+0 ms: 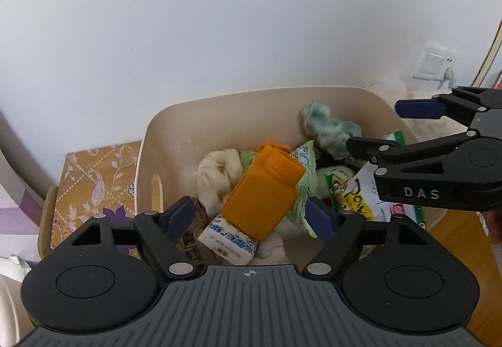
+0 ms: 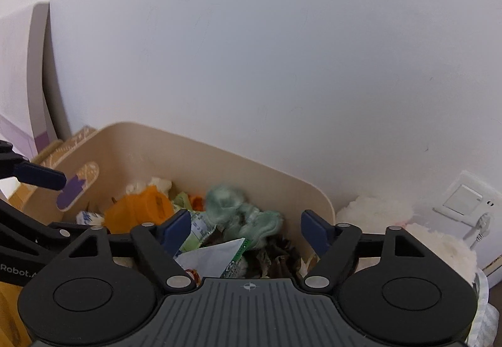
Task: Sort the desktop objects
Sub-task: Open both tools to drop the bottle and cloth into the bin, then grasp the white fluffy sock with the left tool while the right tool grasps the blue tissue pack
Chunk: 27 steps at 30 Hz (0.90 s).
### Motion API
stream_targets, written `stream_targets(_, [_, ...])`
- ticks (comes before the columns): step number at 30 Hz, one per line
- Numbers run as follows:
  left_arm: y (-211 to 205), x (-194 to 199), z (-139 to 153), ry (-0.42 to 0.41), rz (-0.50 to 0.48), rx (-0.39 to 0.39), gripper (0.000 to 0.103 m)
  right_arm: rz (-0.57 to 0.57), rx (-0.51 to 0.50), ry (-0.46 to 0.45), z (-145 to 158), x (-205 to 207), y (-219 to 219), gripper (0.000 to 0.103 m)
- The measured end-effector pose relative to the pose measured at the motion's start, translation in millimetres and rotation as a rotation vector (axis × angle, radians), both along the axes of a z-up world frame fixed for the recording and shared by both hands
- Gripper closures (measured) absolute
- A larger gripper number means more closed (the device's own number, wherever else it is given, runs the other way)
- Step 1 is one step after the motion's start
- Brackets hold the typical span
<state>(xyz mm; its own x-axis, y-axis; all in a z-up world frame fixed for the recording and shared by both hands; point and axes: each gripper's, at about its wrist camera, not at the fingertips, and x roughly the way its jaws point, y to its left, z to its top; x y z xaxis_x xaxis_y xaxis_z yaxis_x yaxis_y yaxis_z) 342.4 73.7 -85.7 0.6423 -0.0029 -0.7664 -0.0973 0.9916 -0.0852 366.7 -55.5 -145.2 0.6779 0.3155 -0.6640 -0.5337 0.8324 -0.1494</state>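
Note:
A beige bin [image 1: 219, 105] against the white wall holds several discarded things. An orange bottle [image 1: 263, 190] lies on top of the pile, with a blue-and-white packet [image 1: 229, 240] under it. A crumpled green cloth [image 1: 329, 127] and snack wrappers [image 1: 360, 193] lie to its right. My left gripper [image 1: 251, 218] is open and empty, hovering over the bottle. My right gripper [image 2: 248, 231] is open and empty above the green cloth [image 2: 241, 212]; it also shows in the left wrist view [image 1: 392, 127]. The bottle [image 2: 138, 212] shows in the right wrist view too.
A patterned brown-and-purple surface [image 1: 94, 190] lies left of the bin [image 2: 282, 184]. White fluffy material [image 2: 376, 215] sits right of the bin. A wall socket with a plug [image 2: 467, 206] is at the right. A wooden floor [image 1: 461, 246] shows at the right.

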Motion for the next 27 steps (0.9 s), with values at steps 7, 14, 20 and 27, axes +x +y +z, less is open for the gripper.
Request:
stream_targets(7, [0,-26,11,-0.012,-0.044,-0.009,0.022,0.024,0.058,-0.049,9,-39,-24,0.0])
stream_targets(14, [-14,-69,6,0.021,-0.167,0.005,0.022,-0.007,0.101,-0.028,-6,-90,-62,0.0])
stream_targets(20, [-32,-101,-13,0.054,-0.276,0.037,0.022,0.079,0.056,0.04,-30,-146,-85,0.0])
stream_targets(27, [-53,-116,-28,0.069,-0.419,0.11,0.022,0.124,0.086,0.177,-63,-202,-93,0.0])
